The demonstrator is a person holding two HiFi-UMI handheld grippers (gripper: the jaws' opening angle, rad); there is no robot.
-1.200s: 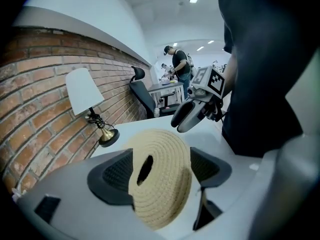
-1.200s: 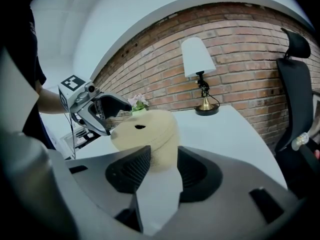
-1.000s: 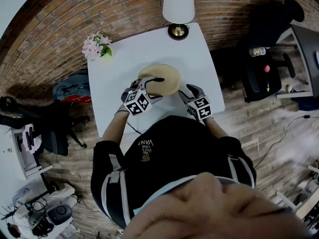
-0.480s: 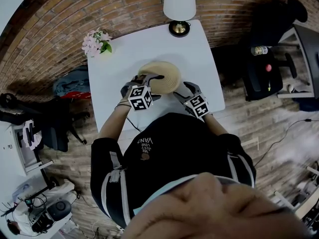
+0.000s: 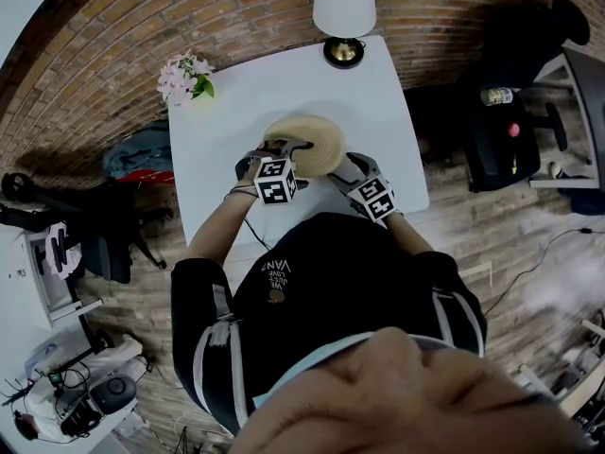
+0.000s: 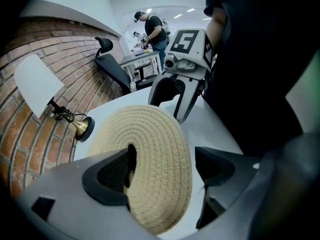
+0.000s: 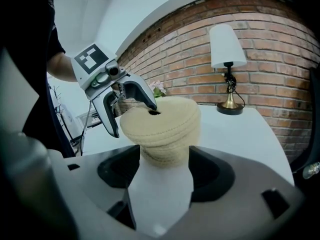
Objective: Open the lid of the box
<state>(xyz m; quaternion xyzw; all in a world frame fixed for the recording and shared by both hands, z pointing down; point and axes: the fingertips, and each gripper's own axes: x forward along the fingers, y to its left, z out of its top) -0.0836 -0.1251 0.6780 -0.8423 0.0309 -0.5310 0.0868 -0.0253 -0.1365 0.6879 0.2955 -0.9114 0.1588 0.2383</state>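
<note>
A round woven rope box (image 5: 317, 145) with its lid (image 6: 155, 154) on stands in the middle of the white table (image 5: 246, 112). My left gripper (image 6: 165, 166) straddles the lid's left half: one fingertip (image 7: 151, 105) rests by the lid's centre hole, while the other hangs outside the rim, with a gap showing. My right gripper (image 7: 164, 156) sits low at the box's near side. Its jaws are opening on either side of the box's base (image 7: 165, 151), and the pads stay clear of it.
A white-shaded lamp (image 5: 343, 8) with a brass foot stands at the table's far edge, and pink flowers (image 5: 184, 78) at its far left corner. A brick wall runs behind. Office chairs (image 5: 501, 140) and desks stand on the wooden floor around the table.
My left gripper has shifted a little right and forward over the lid. The right gripper has edged slightly left. The box has stayed in place.
</note>
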